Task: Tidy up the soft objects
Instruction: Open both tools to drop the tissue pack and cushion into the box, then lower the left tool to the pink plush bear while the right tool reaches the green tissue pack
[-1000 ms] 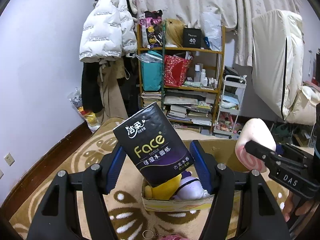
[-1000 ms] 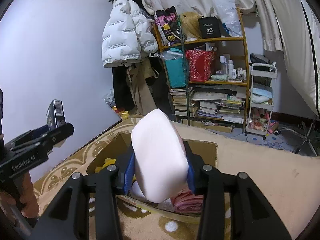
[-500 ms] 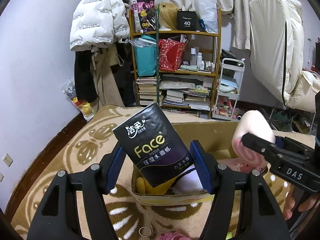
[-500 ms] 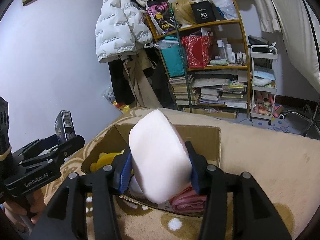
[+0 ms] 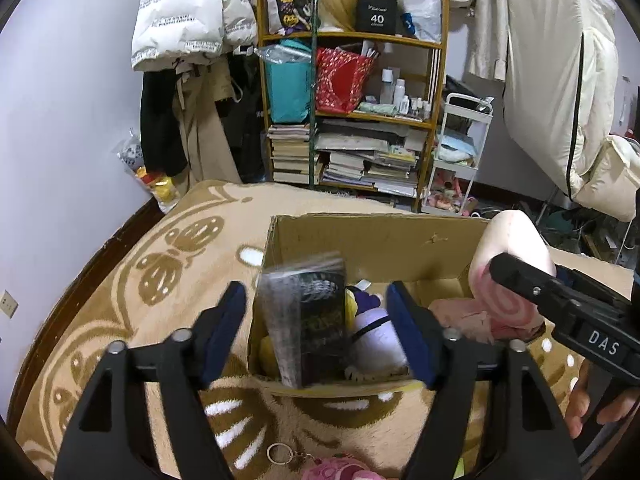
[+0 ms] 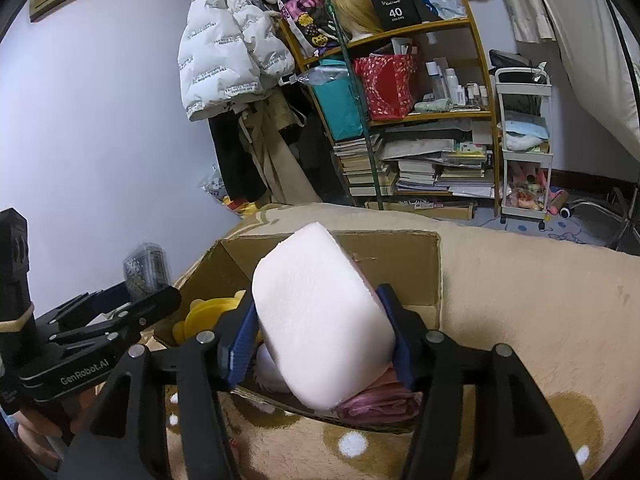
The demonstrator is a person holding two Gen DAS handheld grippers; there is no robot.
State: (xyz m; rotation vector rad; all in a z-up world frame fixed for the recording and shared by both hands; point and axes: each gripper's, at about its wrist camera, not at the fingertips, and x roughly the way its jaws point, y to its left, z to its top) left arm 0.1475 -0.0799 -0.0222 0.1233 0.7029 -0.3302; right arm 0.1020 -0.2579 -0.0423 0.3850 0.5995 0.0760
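Observation:
An open cardboard box [image 5: 372,240] sits on the beige patterned rug. My left gripper [image 5: 320,332] is open above the box's near left corner. A black tissue pack [image 5: 312,320], blurred, drops free between its fingers into the box. A yellow plush [image 6: 212,312] and a white-and-purple plush [image 5: 376,332] lie inside, with pink fabric [image 5: 460,312]. My right gripper [image 6: 316,344] is shut on a pale pink rolled plush [image 6: 320,320] above the box's near right side. That plush also shows in the left wrist view [image 5: 508,264].
A cluttered wooden shelf [image 5: 360,120] with books stands behind the box, next to a white trolley [image 5: 460,152] and hanging coats [image 5: 188,20]. A keyring [image 5: 280,454] and a pink item [image 5: 332,472] lie on the rug in front of the box.
My left gripper has opened and let go of the black tissue pack, which now falls into the box. Both grippers have moved closer over the box; the right still holds the pink plush.

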